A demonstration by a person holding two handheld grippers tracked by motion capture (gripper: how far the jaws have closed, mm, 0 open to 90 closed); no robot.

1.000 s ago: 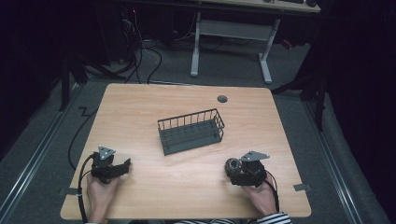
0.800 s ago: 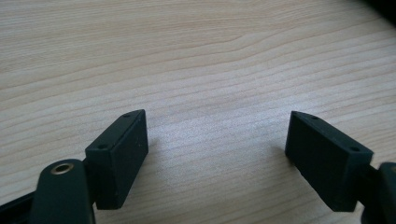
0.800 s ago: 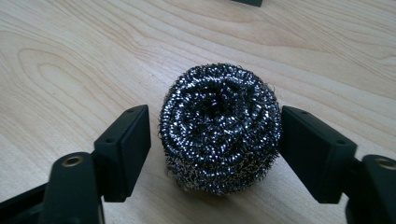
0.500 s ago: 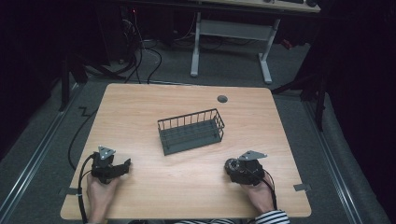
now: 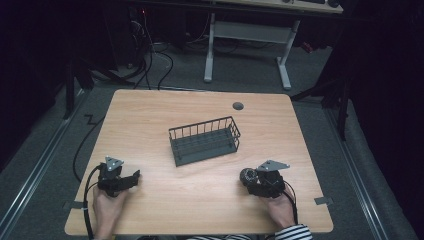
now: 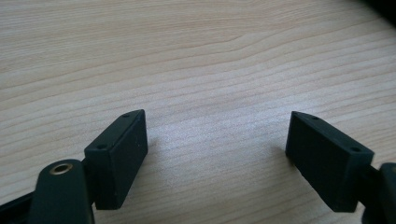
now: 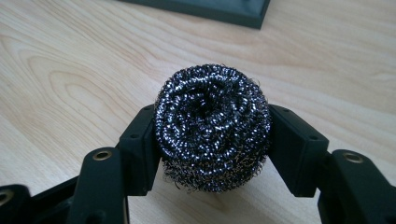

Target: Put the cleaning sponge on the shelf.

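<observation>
Spread across the high view as a pale wooden tabletop (image 5: 150,115), bare but for a few things. Stood near its middle as a dark wire basket (image 5: 204,140), empty and well apart from both hands. Rested near the front left corner as the left hand-held gripper (image 6: 217,140), jaws spread wide over bare wood, nothing between them. Sat near the front right edge as the right hand-held gripper (image 7: 212,135), jaws pinching a steel wool scourer (image 7: 212,126) from both sides at its widest part, the ball low over or perhaps touching the wood, hard to tell which. Seen from above as a small dark round lump (image 5: 247,176) at the gripper's front, on the side toward the basket. Judged light, springy and soft, likely to squash rather than slip, the rough wire coils giving good bite against the pads. Best taken across the middle, as held here, with gentle pressure; no real risk of breakage, only of loose strands snagging on the basket wires.
</observation>
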